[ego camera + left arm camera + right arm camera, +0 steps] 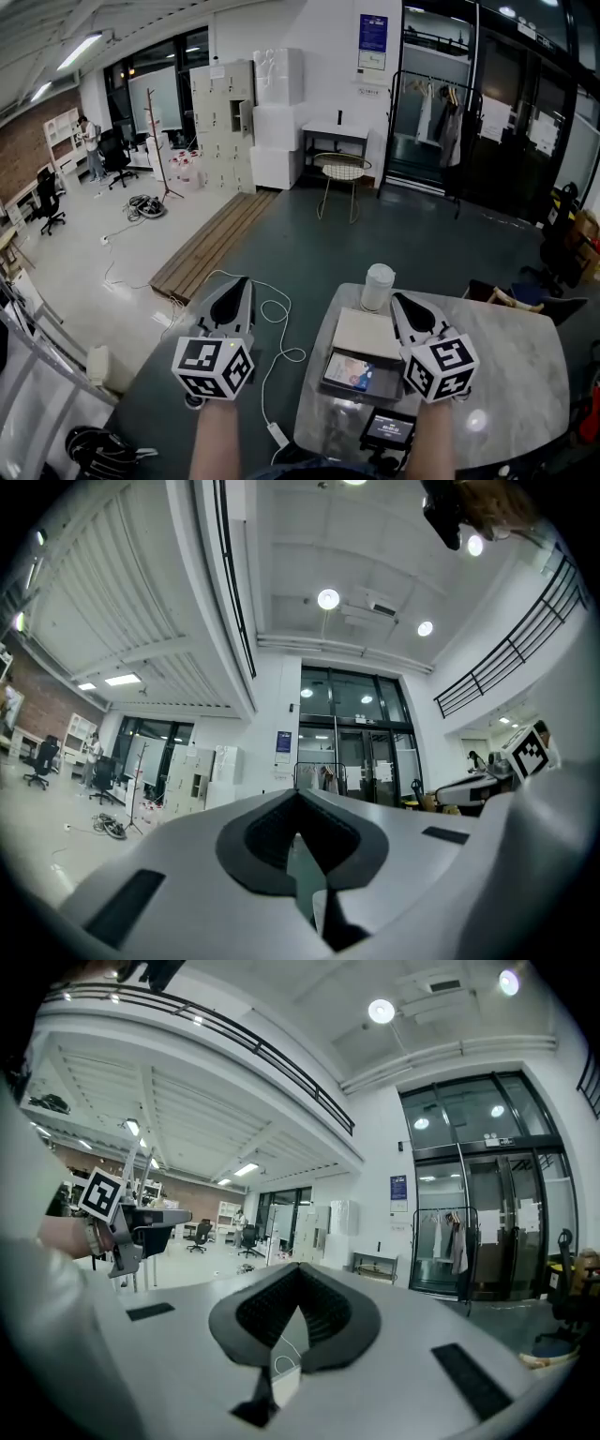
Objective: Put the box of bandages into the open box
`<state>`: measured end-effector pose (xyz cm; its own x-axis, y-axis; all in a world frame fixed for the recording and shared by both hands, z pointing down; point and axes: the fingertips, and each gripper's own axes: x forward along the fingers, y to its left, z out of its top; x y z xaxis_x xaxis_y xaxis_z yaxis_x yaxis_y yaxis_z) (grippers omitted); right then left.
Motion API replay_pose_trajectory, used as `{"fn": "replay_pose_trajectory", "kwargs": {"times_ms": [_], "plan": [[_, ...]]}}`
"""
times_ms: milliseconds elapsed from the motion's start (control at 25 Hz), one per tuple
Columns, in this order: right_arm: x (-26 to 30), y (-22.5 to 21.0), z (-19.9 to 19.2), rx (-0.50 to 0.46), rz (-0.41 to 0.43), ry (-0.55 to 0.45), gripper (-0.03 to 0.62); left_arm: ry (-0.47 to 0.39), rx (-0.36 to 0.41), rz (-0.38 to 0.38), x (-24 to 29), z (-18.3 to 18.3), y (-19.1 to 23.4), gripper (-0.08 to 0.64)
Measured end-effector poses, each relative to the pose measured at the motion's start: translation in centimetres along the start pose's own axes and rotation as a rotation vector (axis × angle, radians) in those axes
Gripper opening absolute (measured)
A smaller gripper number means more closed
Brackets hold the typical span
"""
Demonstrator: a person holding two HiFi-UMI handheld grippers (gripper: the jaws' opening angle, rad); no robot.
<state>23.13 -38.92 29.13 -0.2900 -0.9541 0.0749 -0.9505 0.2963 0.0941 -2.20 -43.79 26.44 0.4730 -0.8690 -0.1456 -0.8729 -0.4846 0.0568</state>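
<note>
The left gripper (246,281), ribbed jaws pressed together on nothing, hangs left of the mottled stone table (525,375). On the table, the flat bandage box (347,370) lies inside the open box (367,334). The right gripper (396,298), jaws also together and empty, hangs above the table.

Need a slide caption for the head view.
Left gripper and right gripper, both shut and empty, held over the table with the open box and a white container.
</note>
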Motion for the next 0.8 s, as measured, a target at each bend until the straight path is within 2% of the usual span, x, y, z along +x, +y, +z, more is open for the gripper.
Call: {"fn": "replay_pose_trajectory", "kwargs": {"times_ms": [360, 600, 800], "plan": [[-3.1, -1.6, -0.1, -0.012, -0.100, -0.019, 0.025, -0.001, -0.021, -0.098, 1.7, -0.5, -3.1, 0.011], [-6.9, -5.4, -0.6, 0.032, -0.217, -0.034, 0.025, 0.004, -0.018, -0.195, 3.5, -1.0, -7.1, 0.011], [-9.5, -7.4, -1.2, 0.069, -0.283, -0.042, 0.025, 0.010, -0.017, -0.240, 4.2, -1.4, -9.0, 0.011]]}}
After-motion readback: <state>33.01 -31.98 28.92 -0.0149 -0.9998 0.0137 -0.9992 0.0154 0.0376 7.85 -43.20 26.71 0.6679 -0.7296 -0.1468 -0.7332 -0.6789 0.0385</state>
